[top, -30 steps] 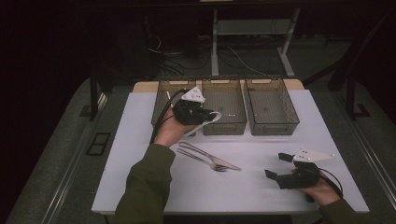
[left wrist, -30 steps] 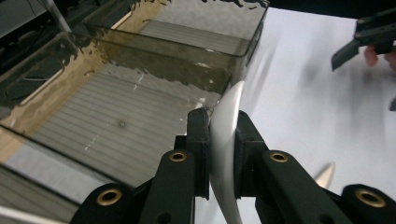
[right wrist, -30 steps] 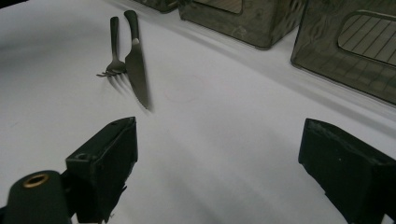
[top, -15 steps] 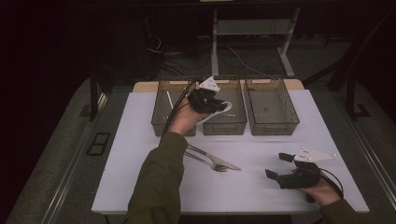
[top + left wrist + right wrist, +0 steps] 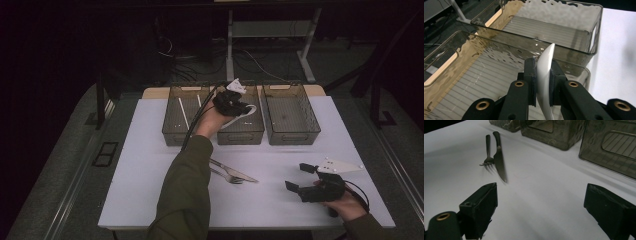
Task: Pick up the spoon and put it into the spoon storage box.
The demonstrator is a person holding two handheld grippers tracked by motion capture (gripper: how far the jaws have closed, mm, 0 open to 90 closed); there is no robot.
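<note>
The white table carries three smoky bins, a fork and a knife.

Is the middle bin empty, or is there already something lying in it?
Empty, as far as shows. The left gripper view shows bare ribbed floor in the middle bin, while the left gripper holds a white spoon above it, not yet dropped.

My sleeves are olive green. Both grippers are black: left gripper has brass-ringed screw holes along its arms and flat pads; right gripper carries a grey three-cornered plate on top. Black cables trail from each.
</note>
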